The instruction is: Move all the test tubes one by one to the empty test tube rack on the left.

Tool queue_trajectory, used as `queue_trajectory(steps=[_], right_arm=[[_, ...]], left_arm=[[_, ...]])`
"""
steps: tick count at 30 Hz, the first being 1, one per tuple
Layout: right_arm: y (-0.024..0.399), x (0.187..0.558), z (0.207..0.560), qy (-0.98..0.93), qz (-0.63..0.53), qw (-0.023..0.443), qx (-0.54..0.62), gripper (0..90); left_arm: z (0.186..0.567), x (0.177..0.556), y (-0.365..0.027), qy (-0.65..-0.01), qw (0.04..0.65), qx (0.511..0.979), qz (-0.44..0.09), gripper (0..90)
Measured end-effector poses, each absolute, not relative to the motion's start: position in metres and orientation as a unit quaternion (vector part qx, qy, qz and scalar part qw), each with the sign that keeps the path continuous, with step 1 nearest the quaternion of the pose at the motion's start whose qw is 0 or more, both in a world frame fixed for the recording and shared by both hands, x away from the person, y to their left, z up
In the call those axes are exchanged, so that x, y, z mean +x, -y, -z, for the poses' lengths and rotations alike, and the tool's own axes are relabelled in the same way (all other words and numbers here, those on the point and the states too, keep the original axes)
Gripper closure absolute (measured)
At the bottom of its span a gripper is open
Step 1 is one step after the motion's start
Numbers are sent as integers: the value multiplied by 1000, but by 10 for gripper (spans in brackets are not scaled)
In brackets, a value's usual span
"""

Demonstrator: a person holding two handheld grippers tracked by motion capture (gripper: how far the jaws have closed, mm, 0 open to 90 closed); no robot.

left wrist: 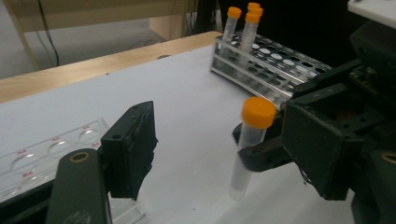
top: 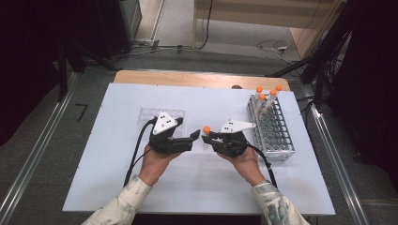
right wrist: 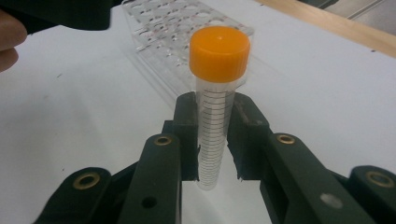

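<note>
Orange-capped tube point(top: 206, 136) is held upright by right gripper point(top: 207, 137); left gripper point(top: 194, 137) is set just beside it, jaws apart; rack point(top: 277, 136) is placed at right.

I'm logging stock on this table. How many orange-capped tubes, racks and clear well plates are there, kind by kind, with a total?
Orange-capped tubes: 5, with 4 standing in the rack and 1 held upright in the right tongs
Metal tube rack: 1
Clear well plate: 1
Total: 7
</note>
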State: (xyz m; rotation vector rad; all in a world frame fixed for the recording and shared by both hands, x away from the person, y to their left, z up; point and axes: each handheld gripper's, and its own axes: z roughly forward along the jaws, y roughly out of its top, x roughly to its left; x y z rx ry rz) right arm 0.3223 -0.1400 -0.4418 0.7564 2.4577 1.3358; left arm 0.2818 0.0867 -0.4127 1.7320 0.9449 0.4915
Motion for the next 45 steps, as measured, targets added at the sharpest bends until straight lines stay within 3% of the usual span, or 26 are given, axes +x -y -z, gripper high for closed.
queue_trajectory(steps=[17,25,37,38,39,40,41,44,45], right_arm=[[121,310,440,-844,-474,107,227,720],[120,310,441,-845,-473,107,226,720],[120,310,441,-845,-475,100,224,701],[120,309,441,-846,-476,99,221,657],[119,308,440,-847,-475,95,221,543],[119,308,440,-847,-475,95,221,543],[119,308,440,-846,-474,97,222,437],[118,308,440,-845,-474,98,226,385],[119,308,440,-844,-475,98,230,331]], left_arm=[[422,277,-74,-366,524,744,-196,582],[423,276,-72,-357,525,750,-188,682],[423,276,-73,-358,527,748,-186,704],[422,276,-74,-360,529,746,-186,704],[421,276,-75,-360,530,745,-186,704],[420,276,-76,-360,530,744,-187,704],[420,277,-78,-362,534,741,-185,704],[417,278,-83,-368,538,736,-184,704],[416,278,-86,-370,538,735,-184,704]])
